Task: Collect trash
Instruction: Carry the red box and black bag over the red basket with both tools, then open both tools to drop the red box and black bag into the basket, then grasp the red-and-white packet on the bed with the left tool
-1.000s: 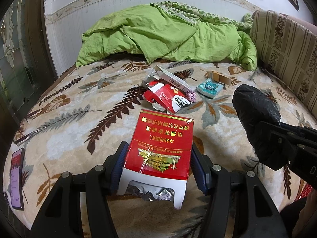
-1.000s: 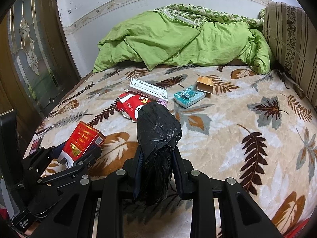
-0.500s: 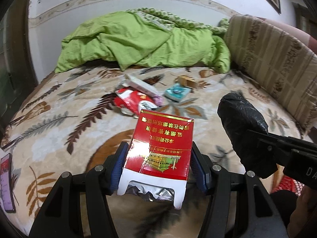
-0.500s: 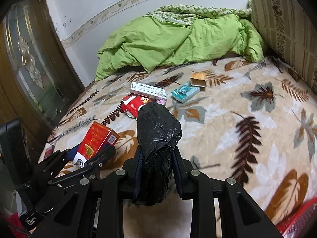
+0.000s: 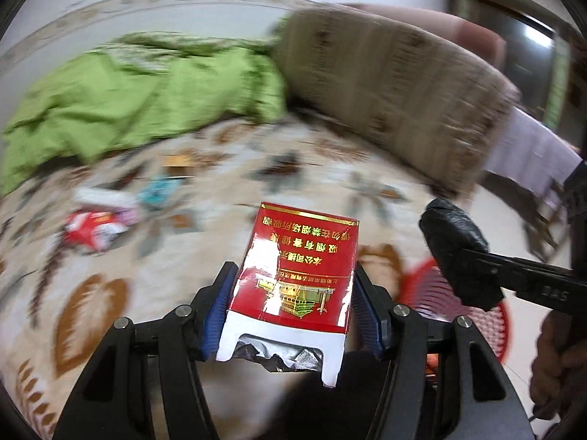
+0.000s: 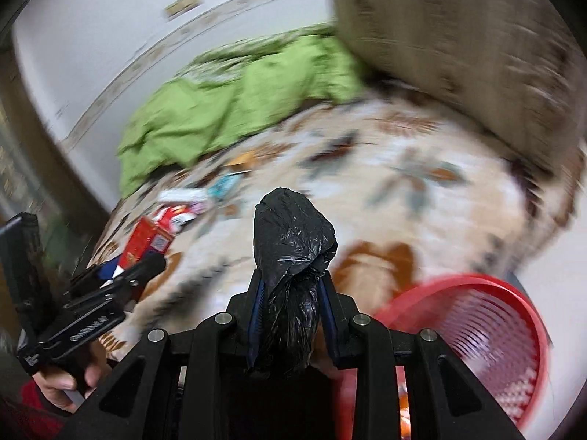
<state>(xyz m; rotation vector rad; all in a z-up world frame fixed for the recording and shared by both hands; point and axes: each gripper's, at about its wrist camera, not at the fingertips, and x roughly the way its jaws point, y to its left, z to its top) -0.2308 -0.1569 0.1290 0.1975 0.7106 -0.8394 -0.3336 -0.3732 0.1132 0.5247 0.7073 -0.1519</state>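
- Both sets of fingers are loaded: the left gripper (image 5: 291,308) is clamped on a red cigarette pack (image 5: 299,269), blue pads pressing its two sides, torn foil end facing the camera.
- Right gripper (image 6: 291,321) is squeezed tight on a bunched-up black plastic bag (image 6: 293,256), with most of the bundle sticking out past the tips.
- Red mesh basket (image 6: 488,333) sits down by the edge of the bed (image 6: 422,220), lower right in the right wrist view. Looks like that's the bin, but neither piece is over it yet, both are hanging in the air above the bedspread edge.
- Progress guess: somewhere in the middle. Two bits of trash picked up, none of these two dropped yet. What's already in the basket can't be made out.
- Left on the bed, counting through heavy blur in the left wrist view: one crumpled red-and-white wrapper (image 5: 93,229), one whitish flat box (image 5: 104,198) just behind it, one teal packet (image 5: 157,192), one small tan cardboard piece (image 5: 179,161). So four-ish, maybe a small pinkish scrap too, too smeared to be sure.
- Count of gear: two grippers, one basket, one pack, one bag.
- Green quilt (image 5: 128,99) is heaped at the far end and a striped headboard cushion (image 5: 396,99) runs along the side; neither is trash.
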